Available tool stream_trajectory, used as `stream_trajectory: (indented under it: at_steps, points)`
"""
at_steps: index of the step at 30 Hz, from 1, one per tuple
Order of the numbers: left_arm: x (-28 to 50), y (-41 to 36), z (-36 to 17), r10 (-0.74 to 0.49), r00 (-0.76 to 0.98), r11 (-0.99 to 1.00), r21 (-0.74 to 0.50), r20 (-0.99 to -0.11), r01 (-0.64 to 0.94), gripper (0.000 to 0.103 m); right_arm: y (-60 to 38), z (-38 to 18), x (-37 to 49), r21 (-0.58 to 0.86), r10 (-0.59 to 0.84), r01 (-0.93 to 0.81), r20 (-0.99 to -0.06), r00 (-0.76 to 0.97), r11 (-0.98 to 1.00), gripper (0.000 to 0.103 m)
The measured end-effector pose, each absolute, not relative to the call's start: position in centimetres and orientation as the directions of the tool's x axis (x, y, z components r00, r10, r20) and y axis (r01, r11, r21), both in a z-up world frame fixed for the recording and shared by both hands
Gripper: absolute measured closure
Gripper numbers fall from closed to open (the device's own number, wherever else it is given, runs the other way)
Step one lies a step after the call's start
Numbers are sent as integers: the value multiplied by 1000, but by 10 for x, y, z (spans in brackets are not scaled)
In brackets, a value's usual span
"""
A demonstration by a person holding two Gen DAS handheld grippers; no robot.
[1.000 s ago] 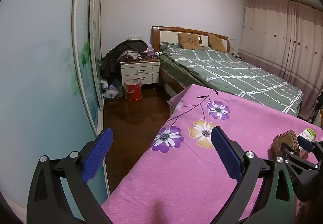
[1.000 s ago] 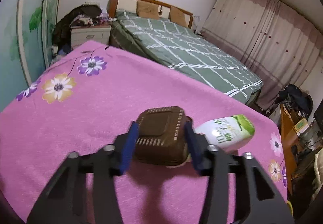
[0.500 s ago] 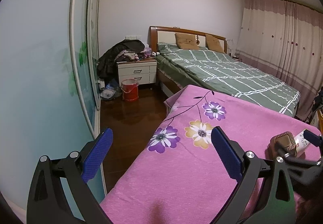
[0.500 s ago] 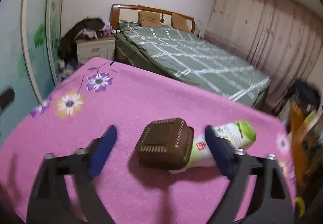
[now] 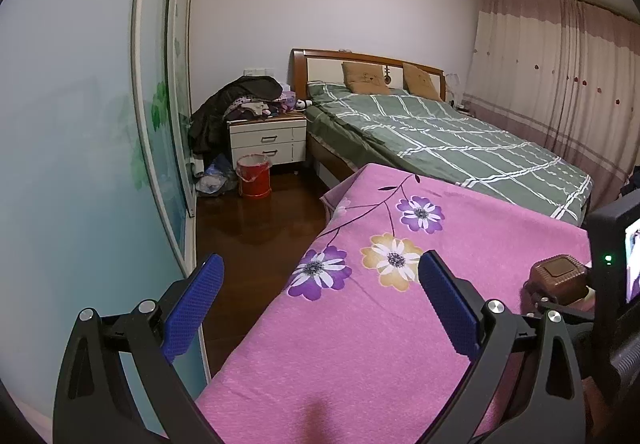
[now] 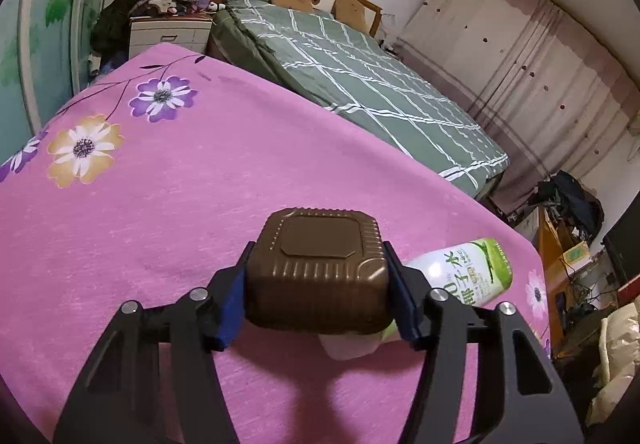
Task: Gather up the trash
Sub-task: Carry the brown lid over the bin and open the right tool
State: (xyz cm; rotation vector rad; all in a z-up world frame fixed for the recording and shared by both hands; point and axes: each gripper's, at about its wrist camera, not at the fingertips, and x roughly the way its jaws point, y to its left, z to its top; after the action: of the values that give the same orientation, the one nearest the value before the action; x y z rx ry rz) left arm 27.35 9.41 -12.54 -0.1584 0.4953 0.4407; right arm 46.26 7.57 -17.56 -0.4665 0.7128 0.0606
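Note:
A brown ribbed plastic container (image 6: 320, 268) lies upside down on the pink flowered blanket (image 6: 200, 184). My right gripper (image 6: 316, 248) has it between its blue pads; the jaws are closing and both pads touch its sides. The same container (image 5: 560, 278) shows at the right edge of the left wrist view. Just right of it lies a white and green bottle (image 6: 468, 272) on its side. Something pale and crumpled (image 6: 348, 344) pokes out from under the container. My left gripper (image 5: 320, 260) hangs open and empty over the blanket's left edge.
A bed with a green checked cover (image 5: 440, 132) stands behind the blanket. A red bucket (image 5: 253, 180) sits on the dark wooden floor by a white nightstand (image 5: 266, 142) piled with clothes. A sliding wardrobe door (image 5: 80, 164) runs along the left. Clutter (image 6: 576, 252) fills the right side.
My right gripper let go of the brown container, opened wide, then moved in and closed around it again. The left gripper stayed put.

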Motion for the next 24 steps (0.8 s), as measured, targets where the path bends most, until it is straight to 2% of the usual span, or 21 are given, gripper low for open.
stream_trajectory:
  at_steps: [8,11,17,24]
  points:
    - [277,86,-128,346,795,910,-28,-498,-414,7,16,-124,382,-341,-27,-192,-546,837,920,46]
    - [280,80,-129,316,801,926,-21,-509,-378,7,-26,-112,356,-316,-73,-117,-530,845,942,46]
    - [284,56,-130,214,821,964,-24,-530,-266,7,-133,-112,312,-247,-216,88,-559,800,965,46]
    - [292,3,-117,-11,830,998,-62,-557,-28,7,-264,-129,273,-182,-366,326,-618,695,928,45]
